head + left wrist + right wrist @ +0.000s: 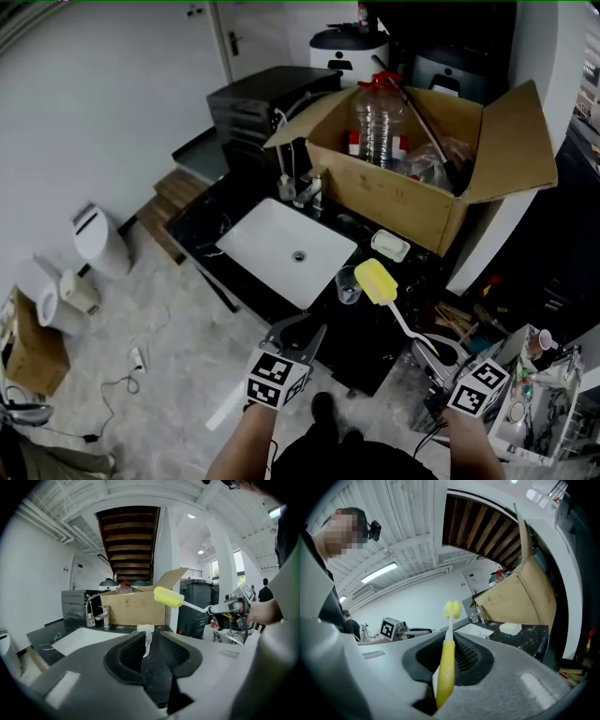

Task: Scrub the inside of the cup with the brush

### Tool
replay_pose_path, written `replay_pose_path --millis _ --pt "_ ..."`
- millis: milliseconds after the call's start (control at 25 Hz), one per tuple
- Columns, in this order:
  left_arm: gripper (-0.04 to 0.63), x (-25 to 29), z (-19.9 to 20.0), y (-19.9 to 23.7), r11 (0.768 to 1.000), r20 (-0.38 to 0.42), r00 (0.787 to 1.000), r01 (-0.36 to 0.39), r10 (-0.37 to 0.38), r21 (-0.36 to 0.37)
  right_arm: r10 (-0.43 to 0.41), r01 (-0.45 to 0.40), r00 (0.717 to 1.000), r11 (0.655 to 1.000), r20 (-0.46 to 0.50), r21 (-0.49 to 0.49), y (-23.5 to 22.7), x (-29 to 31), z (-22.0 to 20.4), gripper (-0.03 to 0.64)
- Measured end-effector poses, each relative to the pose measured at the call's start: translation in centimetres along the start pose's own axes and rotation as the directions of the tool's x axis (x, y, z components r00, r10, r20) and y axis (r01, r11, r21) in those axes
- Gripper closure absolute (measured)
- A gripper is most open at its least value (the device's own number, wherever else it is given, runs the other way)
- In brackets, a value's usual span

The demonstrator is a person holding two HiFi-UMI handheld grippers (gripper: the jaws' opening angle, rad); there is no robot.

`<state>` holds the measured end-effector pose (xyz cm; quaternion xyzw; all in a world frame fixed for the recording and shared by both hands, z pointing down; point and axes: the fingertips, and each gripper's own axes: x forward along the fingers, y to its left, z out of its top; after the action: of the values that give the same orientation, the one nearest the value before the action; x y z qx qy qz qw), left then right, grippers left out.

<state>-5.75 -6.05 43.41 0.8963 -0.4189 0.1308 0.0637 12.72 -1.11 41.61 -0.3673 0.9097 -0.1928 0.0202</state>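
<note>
A clear plastic cup (pixel 348 284) stands on the black counter (pixel 375 337), just right of the white basin. The brush (pixel 377 281) has a yellow sponge head and a white and yellow handle, and its head hovers beside the cup's rim. My right gripper (pixel 439 349) is shut on the handle (pixel 446 667), with the sponge head (pixel 452 609) pointing away from the jaws. My left gripper (pixel 305 330) hangs at the counter's near edge, short of the cup. Its jaws (pixel 151 637) stand a narrow gap apart with nothing gripped; the cup (pixel 146 644) shows beyond the gap.
The white basin (pixel 281 248) with a faucet (pixel 305 192) fills the counter's left half. An open cardboard box (pixel 441 169) holding a plastic bottle (pixel 377 117) stands at the back, with a soap dish (pixel 390 246) in front of it. A cluttered rack (pixel 534 394) is at the right.
</note>
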Motion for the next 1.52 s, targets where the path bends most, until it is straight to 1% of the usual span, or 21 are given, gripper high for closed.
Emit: replay_pose_path --millis 120,200,360,440,520,720,880,1040,1240,1360,1520 --pt "0.423 2.2 -0.4 1.9 0.998 -0.003 0.998 0.067 -0.067 0.005 -0.023 0.022 0.999 0.999 -0.029 -0.033 -1.3 2.5 1.3 0.575" --pt "0.386 3.8 -0.8 3.0 0.993 -0.012 0.993 0.115 -0.115 0.002 -0.038 0.035 0.998 0.998 -0.053 -0.049 -2.0 3.9 1.9 0.575" --pt "0.318 6.8 -2.2 4.3 0.979 -0.072 0.977 0.204 -0.203 0.008 -0.059 0.054 0.996 0.996 -0.071 -0.067 -2.3 5.8 3.1 0.575" --pt "0.288 8.2 -2.8 4.4 0.972 -0.097 0.967 0.236 -0.234 0.005 -0.072 0.066 0.994 0.995 -0.084 -0.079 -2.6 6.3 3.4 0.575" --pt "0.265 9.5 -3.2 4.3 0.967 -0.101 0.962 0.253 -0.252 -0.004 -0.085 0.078 0.991 0.994 -0.099 -0.077 -3.1 6.4 3.5 0.575" --pt "0.207 12.6 -3.2 3.9 0.964 -0.078 0.961 0.265 -0.265 -0.010 -0.083 0.076 0.989 0.995 -0.121 -0.061 -4.5 6.3 3.8 0.575" --pt "0.161 15.0 -4.0 3.6 0.964 -0.092 0.960 0.262 -0.266 -0.047 -0.081 0.076 0.988 0.996 -0.133 -0.042 -6.0 6.0 4.0 0.575" --pt "0.156 16.6 -4.9 3.7 0.965 -0.104 0.960 0.253 -0.259 -0.066 -0.076 0.074 0.986 0.997 -0.145 -0.017 -7.2 6.3 3.7 0.575" --pt "0.155 18.3 -6.5 2.5 0.964 -0.130 0.955 0.265 -0.267 -0.034 -0.066 0.067 0.985 0.998 -0.158 0.006 -8.0 6.3 3.2 0.575" --pt "0.155 19.2 -6.4 2.3 0.965 -0.106 0.959 0.262 -0.263 -0.025 -0.064 0.068 0.986 0.998 -0.157 0.020 -8.4 6.2 3.0 0.575" --pt "0.152 20.2 -6.6 2.3 0.966 -0.090 0.962 0.254 -0.257 -0.035 -0.074 0.078 0.984 0.997 -0.160 0.023 -8.8 5.7 3.1 0.575"
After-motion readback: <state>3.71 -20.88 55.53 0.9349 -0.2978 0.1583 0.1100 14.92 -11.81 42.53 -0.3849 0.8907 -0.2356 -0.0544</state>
